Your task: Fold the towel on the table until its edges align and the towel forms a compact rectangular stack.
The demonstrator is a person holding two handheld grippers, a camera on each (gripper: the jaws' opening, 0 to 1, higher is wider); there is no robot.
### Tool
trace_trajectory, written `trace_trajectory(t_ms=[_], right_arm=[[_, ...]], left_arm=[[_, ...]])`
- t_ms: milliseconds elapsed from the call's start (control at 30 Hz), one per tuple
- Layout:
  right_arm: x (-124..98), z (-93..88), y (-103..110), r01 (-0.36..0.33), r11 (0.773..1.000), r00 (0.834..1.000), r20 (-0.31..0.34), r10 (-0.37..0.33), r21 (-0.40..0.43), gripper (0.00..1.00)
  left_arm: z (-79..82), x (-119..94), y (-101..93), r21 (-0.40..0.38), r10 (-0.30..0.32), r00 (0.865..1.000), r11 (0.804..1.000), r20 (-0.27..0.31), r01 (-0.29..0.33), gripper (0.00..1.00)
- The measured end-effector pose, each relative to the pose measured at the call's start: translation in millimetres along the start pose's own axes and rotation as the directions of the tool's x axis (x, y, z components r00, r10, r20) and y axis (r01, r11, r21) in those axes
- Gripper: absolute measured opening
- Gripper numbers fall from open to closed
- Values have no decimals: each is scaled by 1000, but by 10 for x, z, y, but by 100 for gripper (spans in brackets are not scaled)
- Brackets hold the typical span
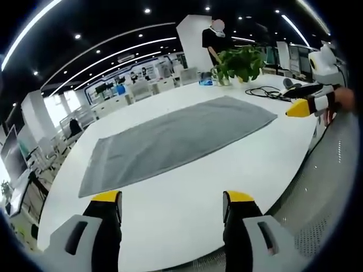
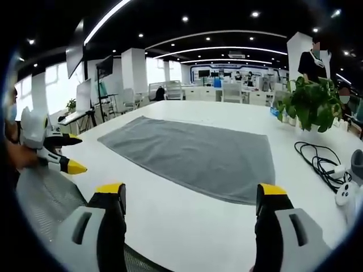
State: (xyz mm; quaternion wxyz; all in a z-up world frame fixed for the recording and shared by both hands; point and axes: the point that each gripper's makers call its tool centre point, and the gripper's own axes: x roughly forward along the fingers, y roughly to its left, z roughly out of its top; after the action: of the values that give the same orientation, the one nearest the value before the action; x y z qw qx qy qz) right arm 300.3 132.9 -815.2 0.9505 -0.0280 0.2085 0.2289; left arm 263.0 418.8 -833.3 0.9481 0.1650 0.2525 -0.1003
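The grey towel (image 1: 176,141) lies spread flat on the white table (image 1: 187,221), beyond both the left gripper (image 1: 171,199) and the right gripper (image 2: 190,194), whose 2 jaws each stand wide apart, holding nothing

Left tongs (image 1: 173,198) jaws spread wide, holding nothing, yellow tips up and level. Right tongs (image 2: 191,191) also gaping, empty, tips level. Each set appears at the edge of the other's view, yellow tips apart, held in a hand (image 1: 343,100).
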Motion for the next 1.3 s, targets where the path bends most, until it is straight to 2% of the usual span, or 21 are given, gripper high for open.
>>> trace_trajectory(t_ms=[100, 133, 267, 367, 433, 467, 533, 567, 700, 767, 800, 867, 900, 1000, 1033, 1100, 1133, 1200, 1233, 1300], right_arm=[[-11, 0, -23, 8, 1000, 1000, -8, -8, -13, 97], [-15, 5, -40, 16, 1000, 1000, -10, -16, -16, 96], [-29, 9, -124, 39, 999, 999, -32, -40, -11, 95], [-60, 56, -208, 57, 998, 998, -40, -57, -16, 93], [-76, 117, -284, 75, 997, 996, -48, -76, -22, 93], [-76, 165, -339, 87, 996, 995, -50, -88, -27, 93], [-68, 254, -414, 94, 995, 994, -47, -95, -28, 92], [-62, 289, -441, 98, 995, 994, -45, -99, -30, 92], [5, 404, -549, 82, 995, 994, -66, -86, -60, 89], [28, 470, -639, 77, 992, 993, -82, -85, -96, 86], [32, 527, -683, 77, 993, 993, -78, -84, -92, 87], [37, 598, -745, 74, 994, 994, -75, -80, -81, 86], [38, 649, -779, 72, 995, 995, -70, -78, -74, 85], [28, 811, -870, 100, 991, 994, -46, -104, -89, 86], [25, 883, -908, 109, 990, 993, -37, -113, -91, 86], [15, 1025, -993, 128, 986, 991, -12, -130, -103, 86], [8, 1082, -1040, 141, 985, 990, -4, -142, -101, 85], [1, 1207, -1088, 138, 987, 990, 9, -138, -79, 85], [-3, 1245, -1104, 140, 987, 990, 12, -139, -84, 85], [-23, 1346, -1169, 155, 982, 988, 22, -153, -109, 85]], left_arm=[[-27, 0, -59, 14, -32, 999, 999, -40, 33, 76], [-9, 0, -62, 19, -33, 999, 999, -33, 34, 76], [17, 16, -96, -16, -80, 994, 997, -69, 79, 77], [171, 37, -175, -17, -131, 989, 991, -65, 130, 76], [384, 60, -244, 29, -171, 985, 985, -11, 171, 75], [449, 74, -286, 57, -193, 981, 980, -3, 193, 74], [644, 104, -372, 176, -230, 972, 960, 49, 219, 70], [724, 124, -460, 233, -263, 963, 942, 62, 242, 69], [928, 189, -663, 241, -346, 934, 917, 87, 317, 71], [1041, 214, -765, 268, -391, 916, 896, 93, 355, 71], [1115, 220, -832, 305, -420, 902, 876, 100, 374, 71], [1229, 219, -912, 361, -454, 883, 848, 117, 388, 70], [1311, 205, -979, 383, -481, 867, 831, 129, 404, 70], [1491, 204, -1127, 404, -538, 831, 797, 140, 448, 70], [1568, 209, -1198, 421, -563, 814, 779, 144, 464, 70], [1691, 236, -1300, 450, -596, 789, 751, 147, 483, 70], [1735, 249, -1340, 459, -610, 779, 739, 147, 492, 71], [1827, 256, -1401, 470, -624, 769, 724, 138, 504, 71], [1891, 266, -1449, 476, -642, 753, 712, 144, 516, 71], [1956, 292, -1524, 475, -662, 737, 697, 137, 538, 71]])
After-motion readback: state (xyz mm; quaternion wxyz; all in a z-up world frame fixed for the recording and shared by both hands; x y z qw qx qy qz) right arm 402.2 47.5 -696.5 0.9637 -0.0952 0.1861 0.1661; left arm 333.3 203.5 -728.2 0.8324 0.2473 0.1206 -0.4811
